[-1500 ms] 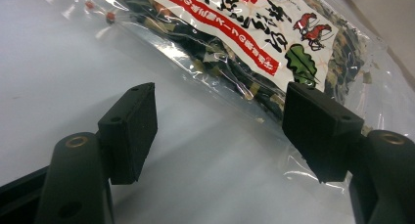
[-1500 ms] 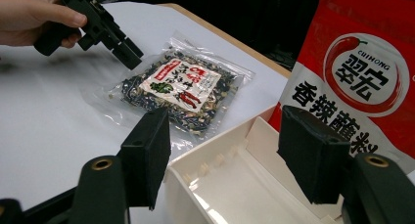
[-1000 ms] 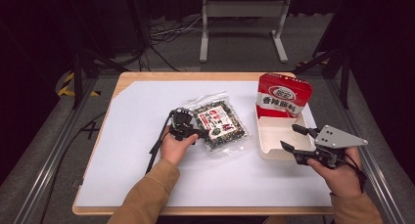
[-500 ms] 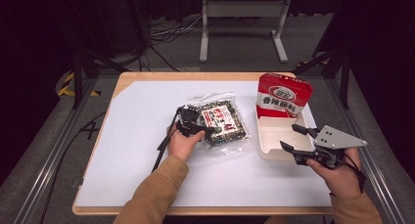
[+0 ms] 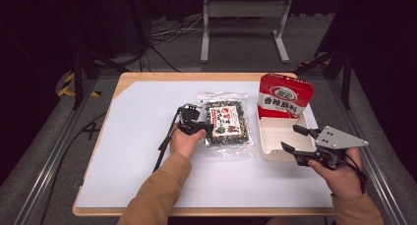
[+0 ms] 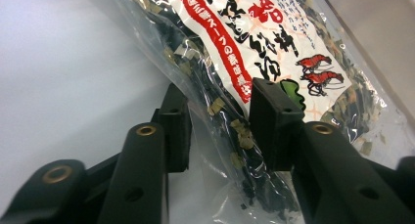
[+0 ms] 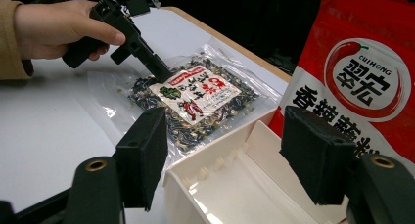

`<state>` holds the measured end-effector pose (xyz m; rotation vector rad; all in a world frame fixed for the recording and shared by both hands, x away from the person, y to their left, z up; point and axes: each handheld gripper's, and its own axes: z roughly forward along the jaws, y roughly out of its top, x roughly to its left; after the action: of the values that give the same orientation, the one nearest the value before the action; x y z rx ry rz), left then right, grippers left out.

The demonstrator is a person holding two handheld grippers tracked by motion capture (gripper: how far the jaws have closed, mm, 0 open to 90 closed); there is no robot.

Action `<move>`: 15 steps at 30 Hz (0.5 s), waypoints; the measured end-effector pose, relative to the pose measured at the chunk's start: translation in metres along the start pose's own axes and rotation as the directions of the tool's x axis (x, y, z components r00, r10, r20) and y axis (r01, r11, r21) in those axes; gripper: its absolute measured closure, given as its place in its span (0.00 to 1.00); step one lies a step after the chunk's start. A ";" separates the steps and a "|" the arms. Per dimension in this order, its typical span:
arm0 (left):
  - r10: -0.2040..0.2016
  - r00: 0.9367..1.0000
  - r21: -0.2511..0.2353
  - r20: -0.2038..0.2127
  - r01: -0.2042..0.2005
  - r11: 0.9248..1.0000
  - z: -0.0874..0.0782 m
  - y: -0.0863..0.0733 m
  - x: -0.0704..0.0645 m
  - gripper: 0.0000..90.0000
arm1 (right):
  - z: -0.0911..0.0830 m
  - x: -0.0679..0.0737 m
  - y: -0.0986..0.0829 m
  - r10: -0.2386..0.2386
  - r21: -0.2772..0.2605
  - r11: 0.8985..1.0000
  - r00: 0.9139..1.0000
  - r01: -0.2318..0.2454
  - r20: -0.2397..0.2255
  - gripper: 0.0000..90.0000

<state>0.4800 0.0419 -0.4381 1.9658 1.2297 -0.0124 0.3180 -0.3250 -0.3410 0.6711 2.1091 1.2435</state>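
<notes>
- Step in hand, as I read it: getting a grip on the seaweed packet (image 5: 227, 124), mid-frame in high view, flat on the white table sheet (image 5: 137, 117).
- L gripper (image 5: 201, 128) at packet's left edge. In left gripper view its jaws stand apart, straddling the clear film edge (image 6: 215, 131); not yet pinched.
- R gripper (image 5: 294, 140) lower right of high view, jaws wide apart, holding nothing, hovering at near rim of the white tray (image 5: 275, 136).
- Next move prob. needs: close L jaws on film, lift, carry toward tray.
- Packet: crinkly clear plastic, dark flakes, printed label w/ shrimp.
- Tray: rigid, smooth, rectangular. Red pouch (image 5: 285, 97) stands upright at its far end, glossy.
</notes>
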 end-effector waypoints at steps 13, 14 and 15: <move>0.023 0.998 -0.106 0.058 -0.017 0.994 -0.028 0.004 -0.013 0.88 | 0.001 0.000 -0.001 0.004 0.008 1.000 1.000 -0.004 -0.003 0.39; 0.027 0.998 -0.112 0.062 -0.020 0.994 -0.032 0.004 -0.013 0.88 | 0.001 0.000 0.000 0.005 0.007 1.000 1.000 -0.005 -0.002 0.39; 0.030 0.998 -0.121 0.062 -0.022 0.992 -0.036 0.003 -0.014 0.89 | 0.001 0.000 0.000 0.007 0.006 1.000 1.000 -0.007 0.000 0.39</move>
<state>0.4615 0.0535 -0.4065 1.8628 1.1368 0.0116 0.3186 -0.3247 -0.3416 0.6813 2.1133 1.2412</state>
